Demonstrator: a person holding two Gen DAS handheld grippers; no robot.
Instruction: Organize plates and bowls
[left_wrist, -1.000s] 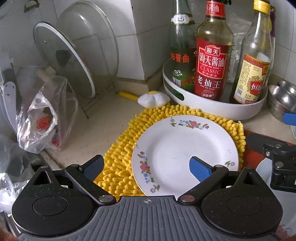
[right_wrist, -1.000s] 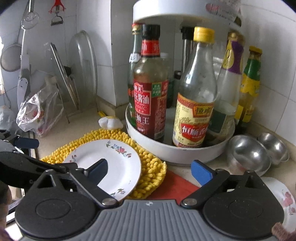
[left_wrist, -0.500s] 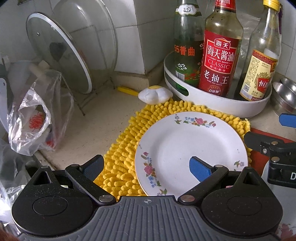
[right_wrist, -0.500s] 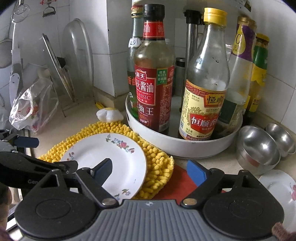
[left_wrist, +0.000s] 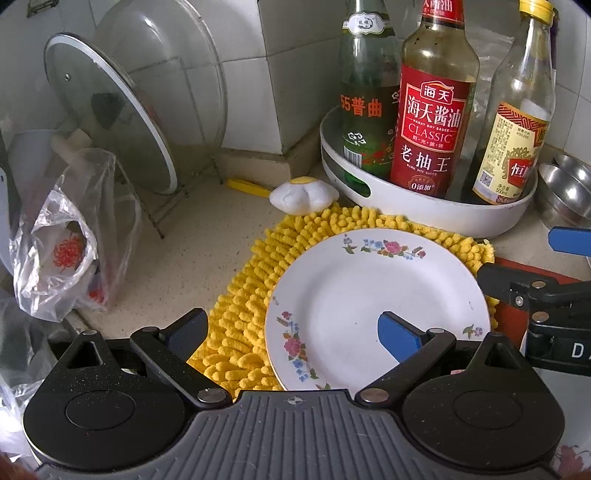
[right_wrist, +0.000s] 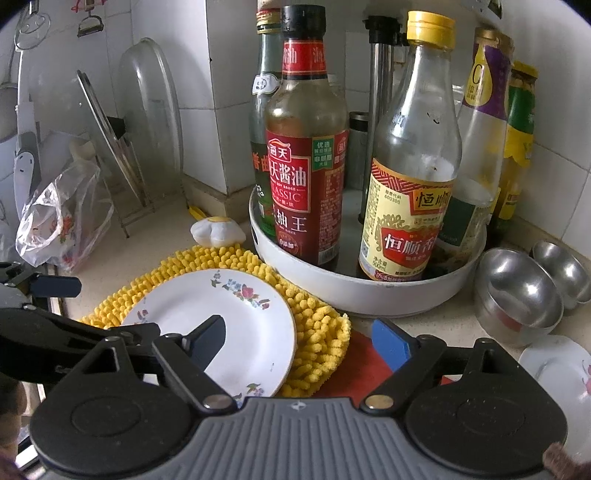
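A white plate with flower print lies on a yellow chenille mat; it also shows in the right wrist view. My left gripper is open and empty, hovering over the plate's near left edge. My right gripper is open and empty, over the plate's right edge and a red mat. Two steel bowls stand at the right, also in the left wrist view. Another flowered plate lies at the near right.
A white turntable tray holds several sauce bottles right behind the mat. A glass lid leans in a wire rack at the left. A plastic bag and an egg-shaped toy lie on the counter.
Both grippers have moved forward and lower toward the plate and tray; the bottles and plate look nearer. Both stay open and empty.
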